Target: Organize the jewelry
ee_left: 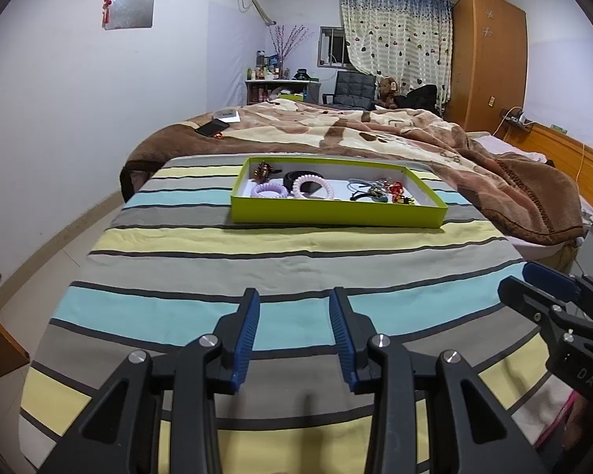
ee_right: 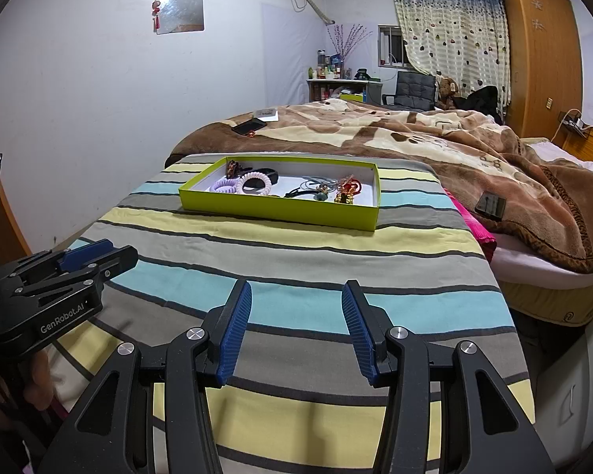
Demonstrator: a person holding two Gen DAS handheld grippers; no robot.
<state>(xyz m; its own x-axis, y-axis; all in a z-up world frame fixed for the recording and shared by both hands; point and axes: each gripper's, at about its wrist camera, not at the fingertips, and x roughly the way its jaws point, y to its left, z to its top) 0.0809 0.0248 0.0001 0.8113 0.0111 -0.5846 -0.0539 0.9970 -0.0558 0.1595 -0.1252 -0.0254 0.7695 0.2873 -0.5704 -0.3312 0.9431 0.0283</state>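
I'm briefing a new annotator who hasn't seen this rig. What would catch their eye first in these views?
Probably the shallow lime-green cardboard tray, set at the far end of the striped cloth and holding coiled hair ties on its left and tangled red-and-gold trinkets on its right. Next, the left gripper and right gripper, both open and empty, low over the near stripes.

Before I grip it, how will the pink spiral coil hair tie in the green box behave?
The pink spiral coil hair tie looks springy, so it will probably squash between fingers. It seems light. It overlaps the black band, so lifting may drag that along.
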